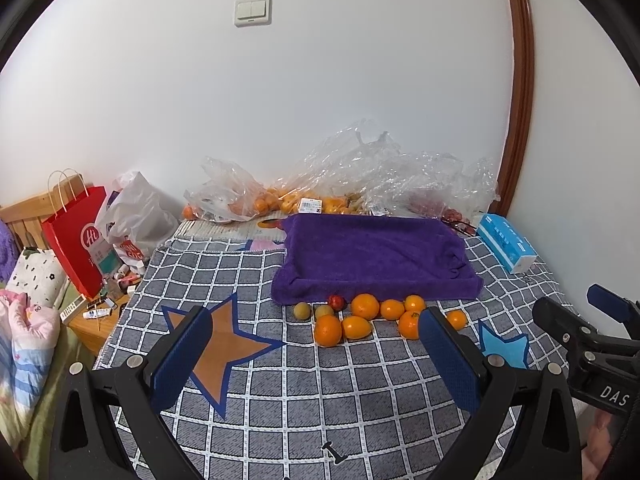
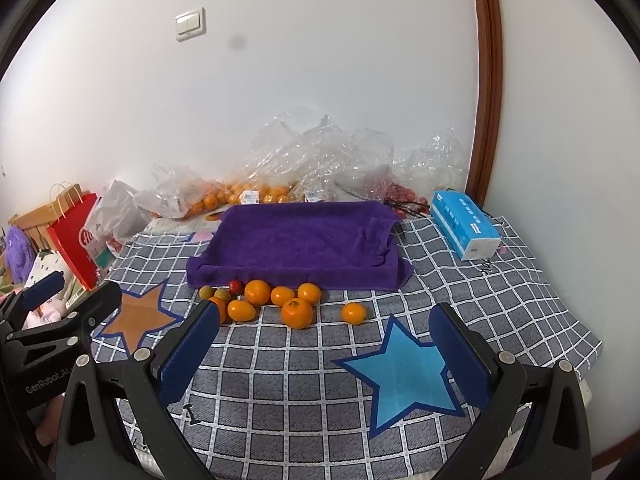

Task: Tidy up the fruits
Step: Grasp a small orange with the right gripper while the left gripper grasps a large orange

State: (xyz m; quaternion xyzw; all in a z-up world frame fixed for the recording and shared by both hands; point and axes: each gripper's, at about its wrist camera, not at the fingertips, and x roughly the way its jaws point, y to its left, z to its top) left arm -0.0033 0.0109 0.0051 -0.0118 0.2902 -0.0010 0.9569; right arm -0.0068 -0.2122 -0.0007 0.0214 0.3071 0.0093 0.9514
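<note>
Both grippers hover above the near part of a bed spread with a grey checked cover (image 2: 304, 364), each holding nothing. The left gripper (image 1: 316, 350) has its blue pads wide apart, and the right gripper (image 2: 324, 340) is spread just as wide.

The fruits (image 2: 260, 300) lie in a loose cluster on the cover, right against the near edge of a purple towel (image 2: 300, 244) that is draped over a tray-like shape toward the far side of the bed. Most are oranges; one orange (image 2: 354, 313) sits a little apart to the right of the cluster, and a small red fruit (image 2: 236, 286) and two greenish ones (image 1: 302, 311) lie at its left end.

Behind the towel, along the wall, clear plastic bags (image 1: 360, 168) hold more oranges. A blue tissue pack (image 2: 464, 224) lies near the far right corner of the bed, and a red paper bag (image 1: 76, 240) stands past the left edge.
</note>
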